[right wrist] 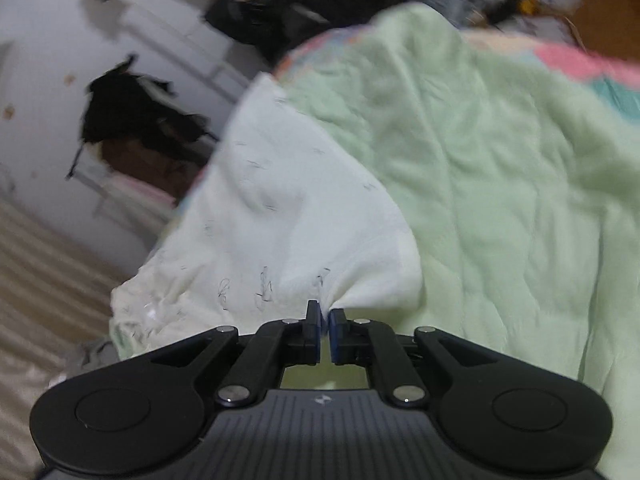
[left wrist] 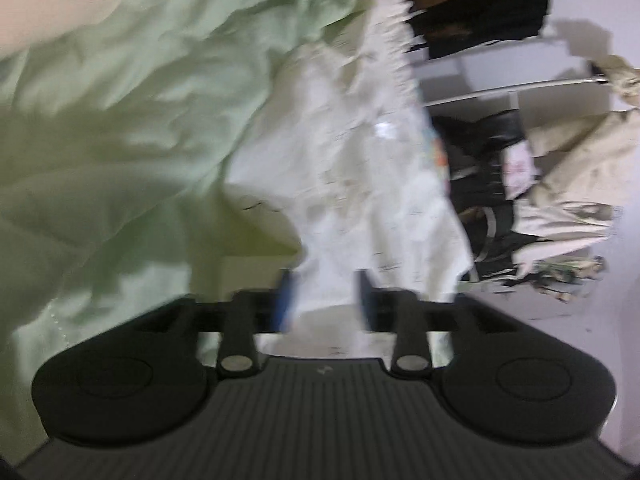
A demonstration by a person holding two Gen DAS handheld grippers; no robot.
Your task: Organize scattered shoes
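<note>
No shoes show in either view. My right gripper [right wrist: 325,314] is shut on a bunched edge of a white sheet [right wrist: 272,208] with small dark markings, which lies over a pale green quilt [right wrist: 500,168]. My left gripper [left wrist: 325,300] is open and empty, its blue-padded fingers [left wrist: 285,300] spread apart over the same white sheet [left wrist: 352,160], beside the green quilt [left wrist: 120,128]. Both views are motion-blurred.
Dark clothing [right wrist: 136,120] hangs on a white rack against a white wall at the left of the right wrist view. In the left wrist view a white shelf unit [left wrist: 500,72] holds dark bags [left wrist: 484,184] and beige garments [left wrist: 580,168]. A pale curtain [right wrist: 36,280] is at lower left.
</note>
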